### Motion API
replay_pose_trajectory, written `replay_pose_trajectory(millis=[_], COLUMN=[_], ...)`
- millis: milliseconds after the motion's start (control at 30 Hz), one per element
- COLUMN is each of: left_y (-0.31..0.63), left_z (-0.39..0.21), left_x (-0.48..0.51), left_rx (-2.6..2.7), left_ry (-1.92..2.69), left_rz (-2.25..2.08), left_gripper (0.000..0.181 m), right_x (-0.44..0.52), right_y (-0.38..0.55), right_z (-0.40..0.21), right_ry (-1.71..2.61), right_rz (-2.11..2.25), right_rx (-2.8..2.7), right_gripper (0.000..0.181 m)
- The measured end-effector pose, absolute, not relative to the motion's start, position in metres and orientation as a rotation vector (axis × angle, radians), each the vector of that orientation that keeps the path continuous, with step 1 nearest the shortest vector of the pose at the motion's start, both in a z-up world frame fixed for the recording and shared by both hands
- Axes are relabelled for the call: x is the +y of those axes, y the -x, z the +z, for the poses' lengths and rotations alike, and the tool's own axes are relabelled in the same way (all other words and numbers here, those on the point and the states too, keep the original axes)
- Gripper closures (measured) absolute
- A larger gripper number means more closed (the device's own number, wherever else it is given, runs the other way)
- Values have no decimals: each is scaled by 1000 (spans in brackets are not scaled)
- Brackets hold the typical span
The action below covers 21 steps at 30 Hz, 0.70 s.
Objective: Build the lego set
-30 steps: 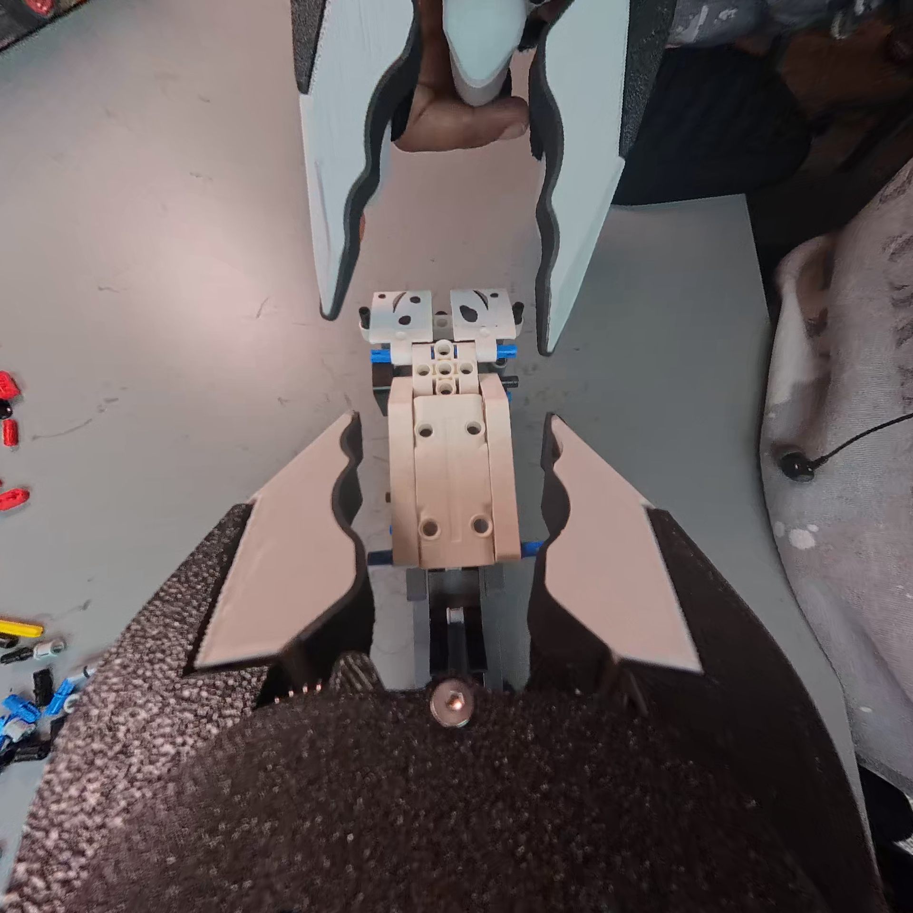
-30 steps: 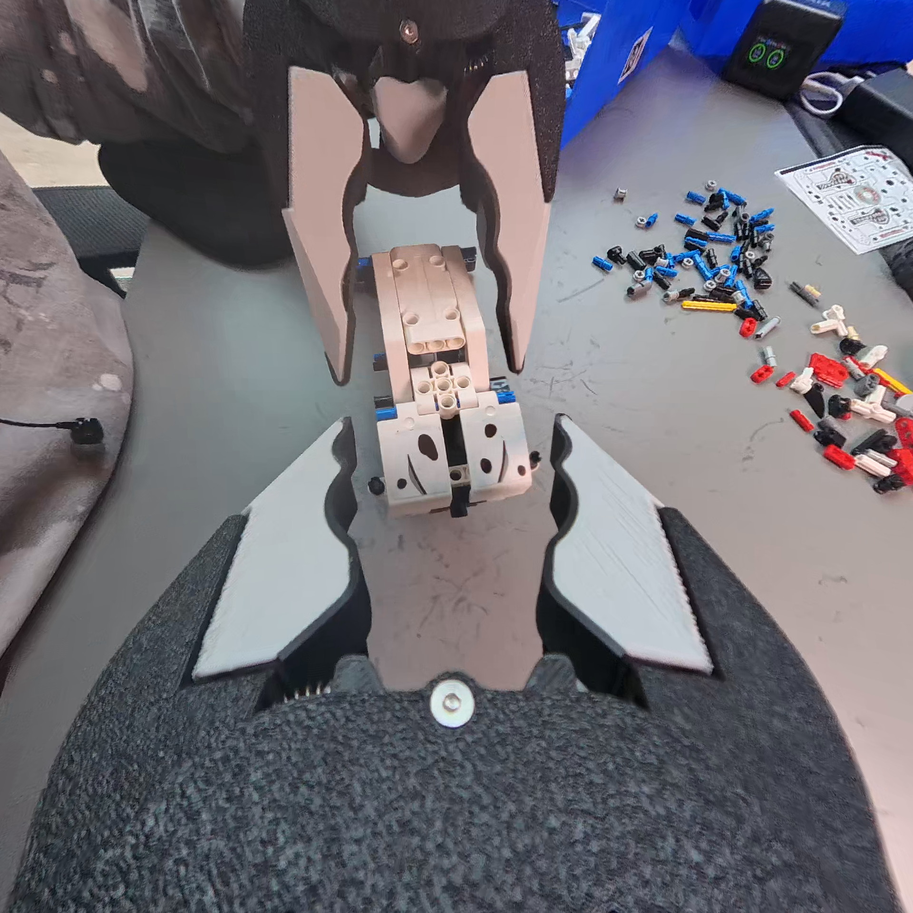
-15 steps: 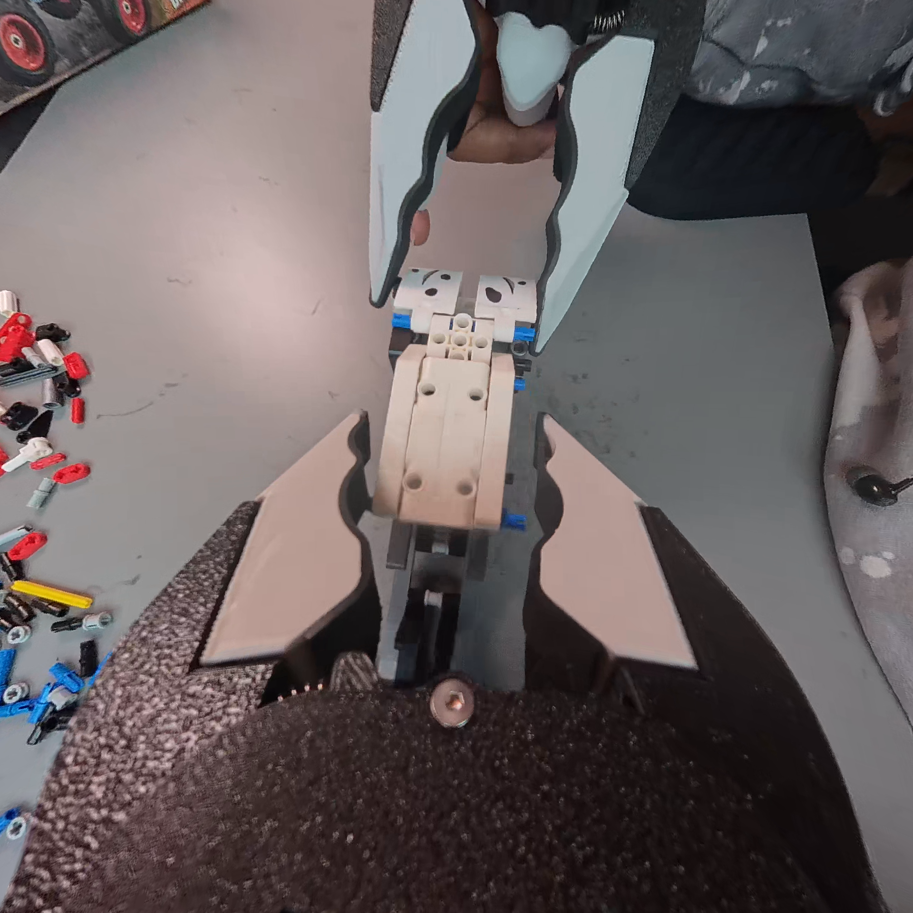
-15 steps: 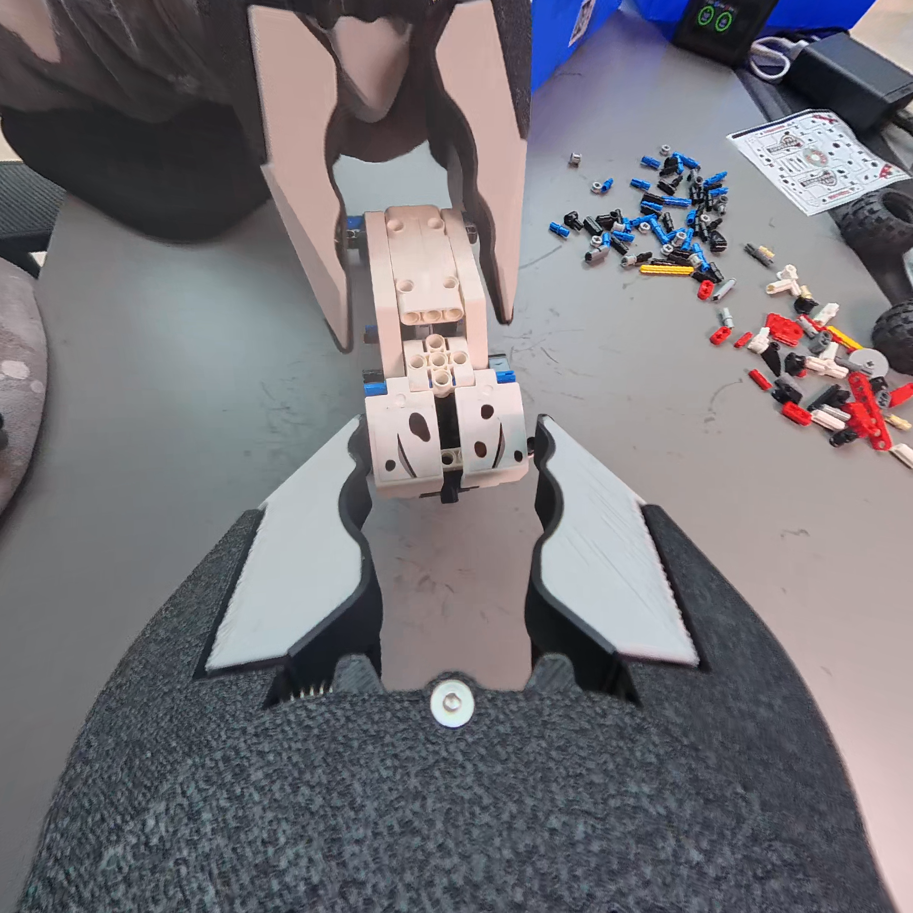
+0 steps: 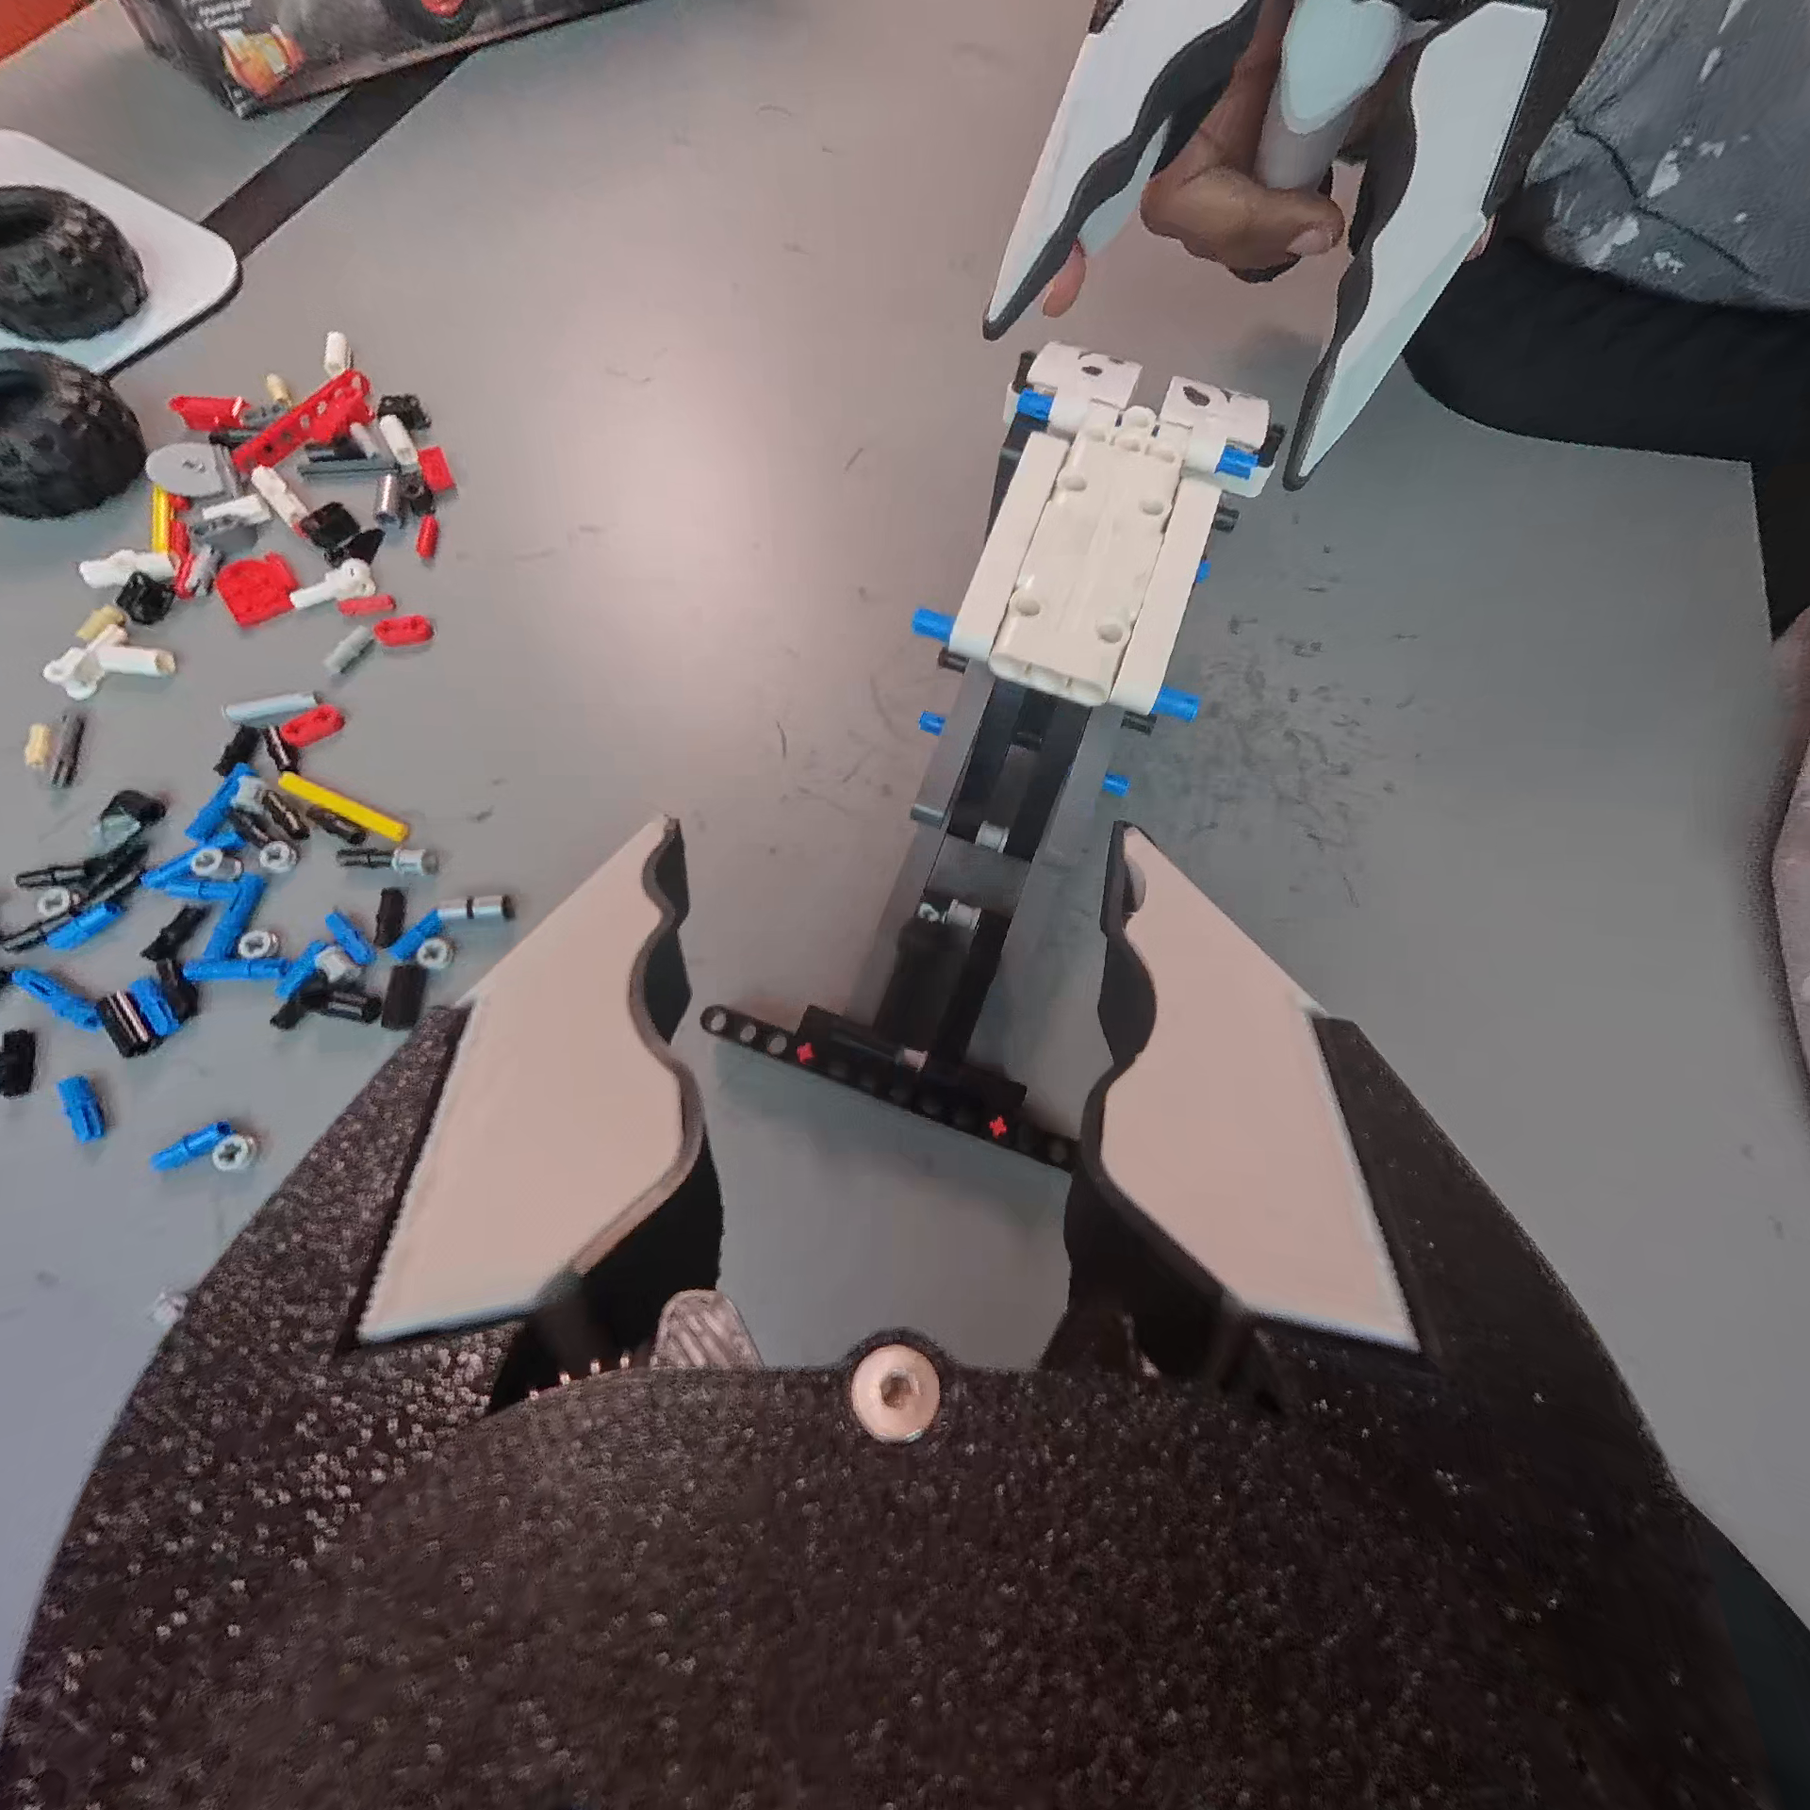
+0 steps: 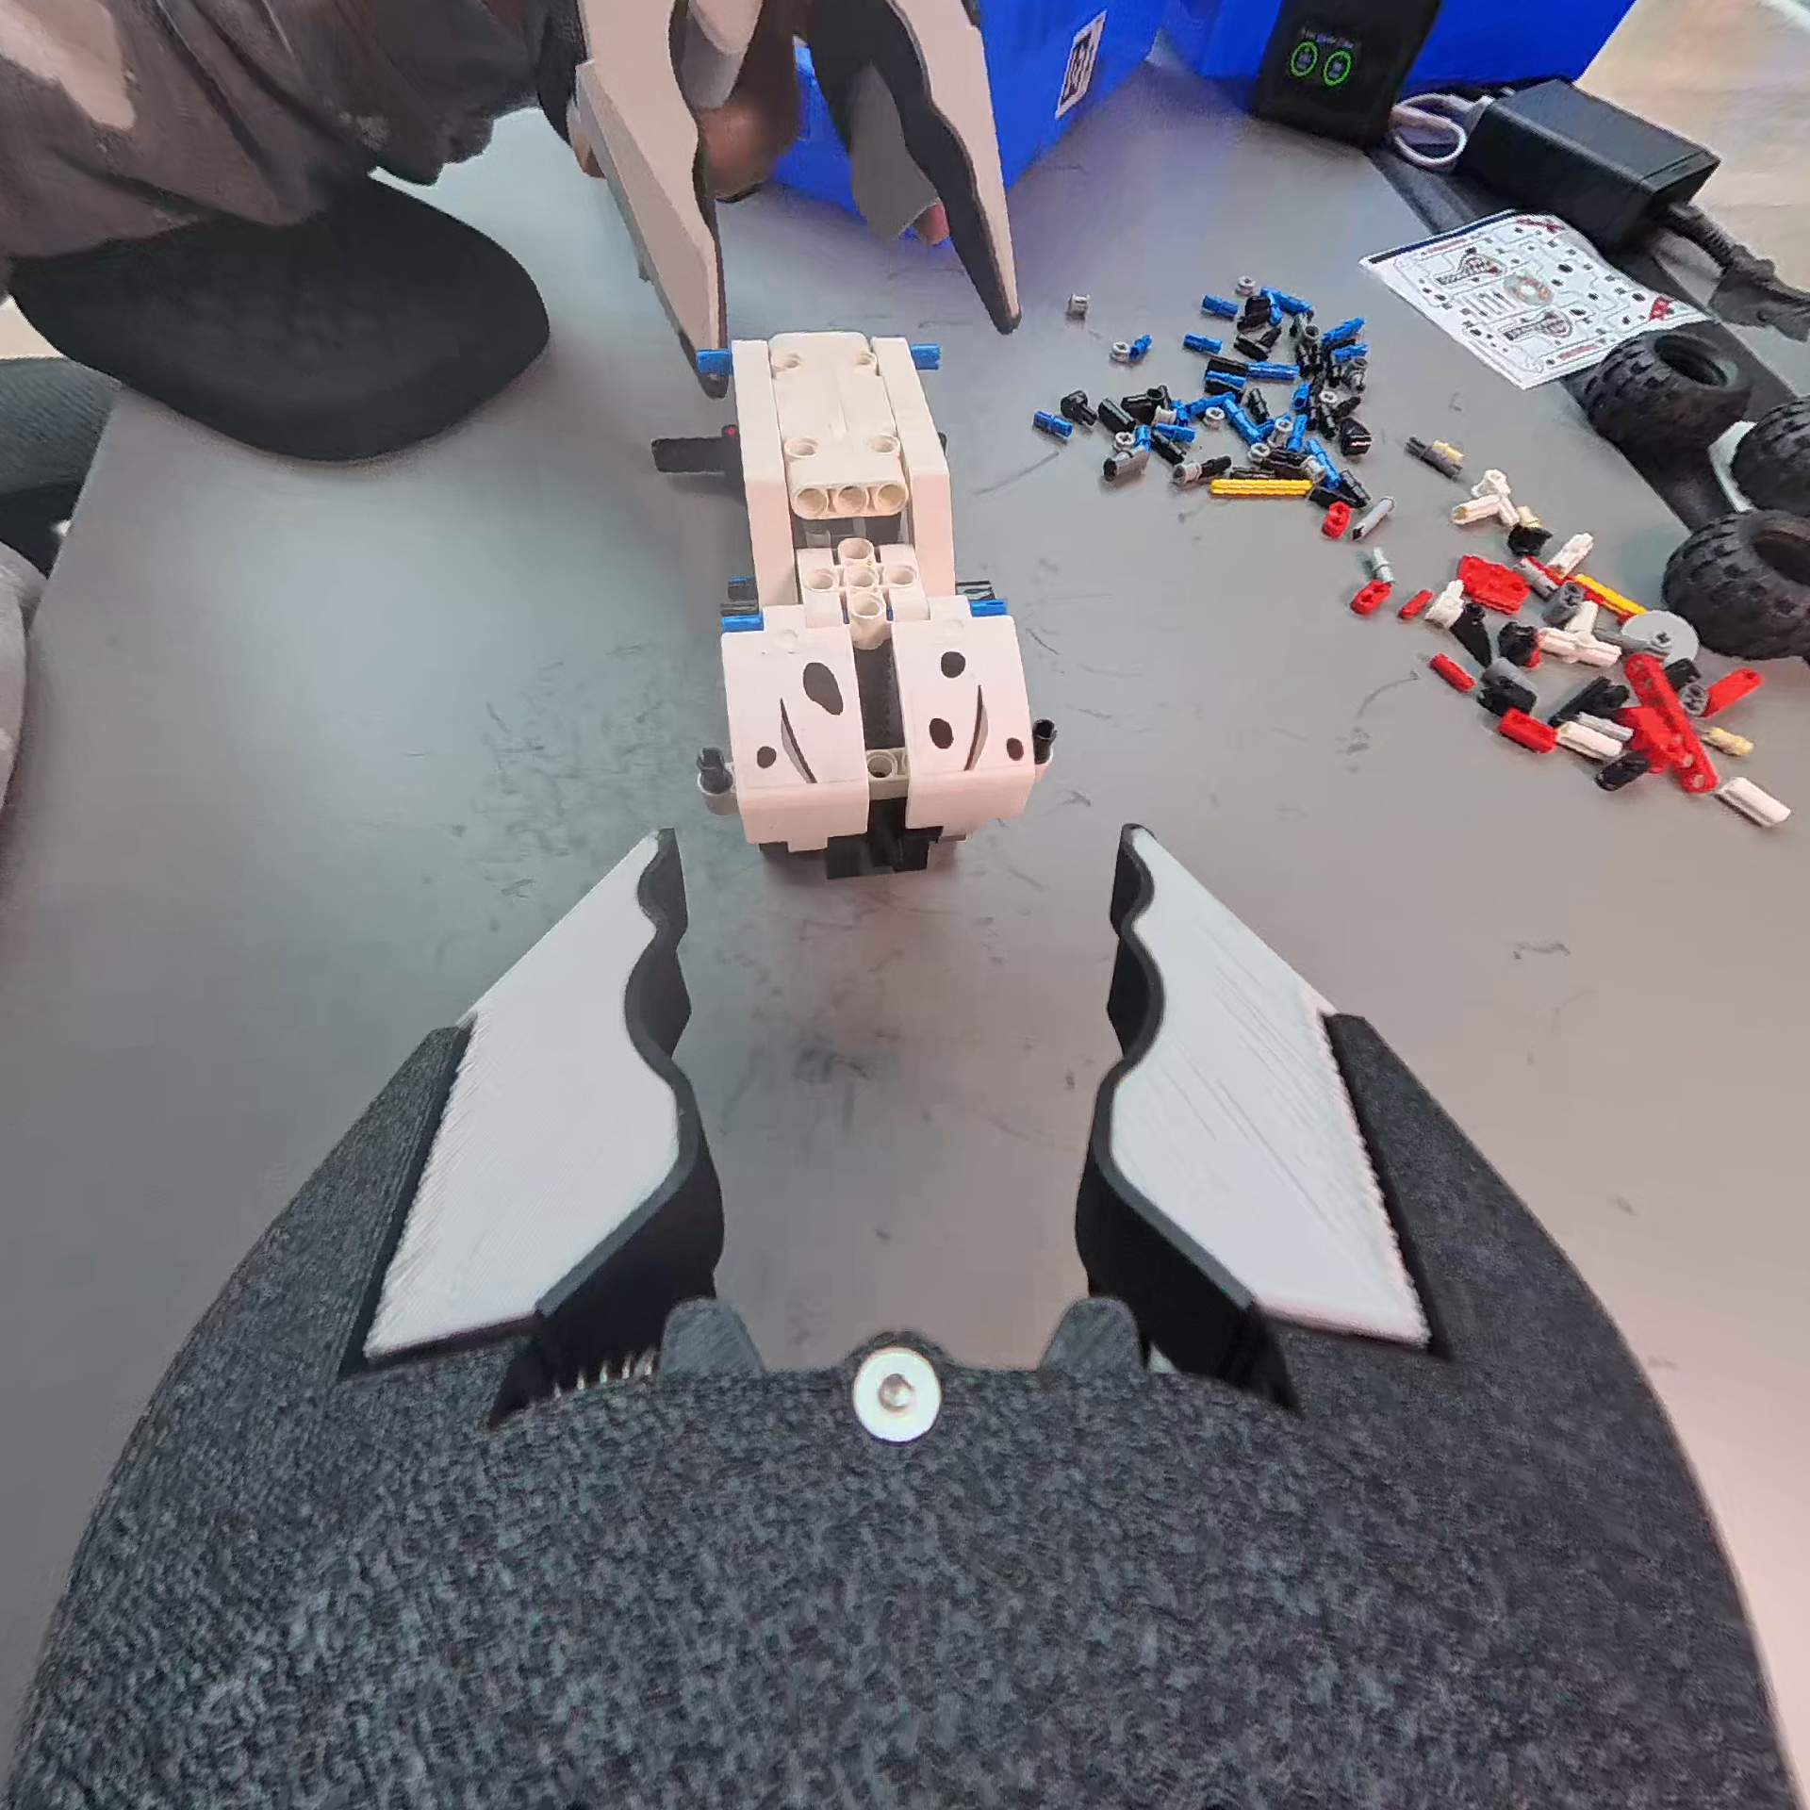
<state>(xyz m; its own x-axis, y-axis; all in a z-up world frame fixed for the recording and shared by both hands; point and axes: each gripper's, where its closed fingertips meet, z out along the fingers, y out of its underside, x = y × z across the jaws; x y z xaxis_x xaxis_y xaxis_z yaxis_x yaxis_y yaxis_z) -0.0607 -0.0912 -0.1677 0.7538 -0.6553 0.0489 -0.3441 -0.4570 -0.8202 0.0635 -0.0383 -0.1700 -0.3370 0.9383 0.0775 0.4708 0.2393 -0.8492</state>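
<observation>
Both grippers are backing away from the half-built lego model [image 5: 1087, 588], which a second ago was sitting between their fingers and is now lying free on the grey table [image 5: 686, 392]; the left gripper [image 5: 891, 862] and right gripper [image 6: 891, 852] are each hanging spread and empty. Next, I'd guess, is fetching a part from the loose pieces [image 6: 1263, 411], so approaching one low and squarely seems wise. The instruction sheet [image 6: 1528, 294] is showing print too small to read.
</observation>
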Motion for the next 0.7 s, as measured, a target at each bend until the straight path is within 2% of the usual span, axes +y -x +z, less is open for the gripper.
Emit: replay_pose_trajectory(millis=[67,200,267,467,700], left_y=[68,67,63,60,64], left_z=[-174,-179,-174,-157,-140], left_x=[-97,-100,-95,-83,-76], left_rx=[702,645,620,561,532], left_ry=[2112,2078,2021,1913,1794], left_rz=[-503,-577,-580,-536,-431], left_gripper=[91,93,94,95,106], right_x=[-42,-51,-52,-31,15], right_y=[-57,-42,-38,-47,-72], right_z=[-171,-172,-177,-177,-177], right_ry=[1283,1272,1263,1309,1400], right_rz=[1036,1071,1035,1014,866], right_rx=[-1895,-1879,-1891,-1846,-1749], right_gripper=[91,84,100,102,102])
